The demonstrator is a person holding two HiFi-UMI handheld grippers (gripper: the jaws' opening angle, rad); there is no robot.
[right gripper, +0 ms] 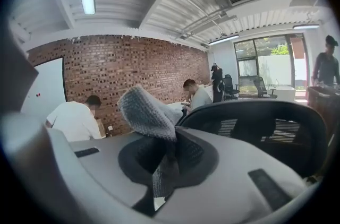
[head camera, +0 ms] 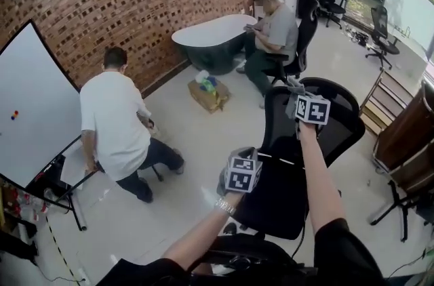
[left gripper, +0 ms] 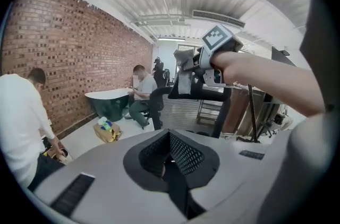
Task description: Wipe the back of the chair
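A black mesh office chair [head camera: 339, 132] stands right in front of me, and its curved back rim [right gripper: 255, 111] fills the right of the right gripper view. My right gripper [head camera: 296, 101] is at the upper left edge of that back, shut on a grey knitted cloth [right gripper: 146, 111]. The cloth's free end sticks up from the jaws. The left gripper view shows the same cloth [left gripper: 185, 78] hanging over the chair's top bar [left gripper: 212, 94]. My left gripper [head camera: 230, 177] hovers lower, left of the chair's seat, its jaws [left gripper: 170, 156] together with nothing in them.
A person in a white shirt [head camera: 115, 129] bends beside a whiteboard [head camera: 34, 108] at the left. A seated person [head camera: 274, 34], a dark bathtub [head camera: 213, 37] and a cardboard box [head camera: 209, 93] are beyond the chair. Wooden steps [head camera: 380, 108] and a stand are at the right.
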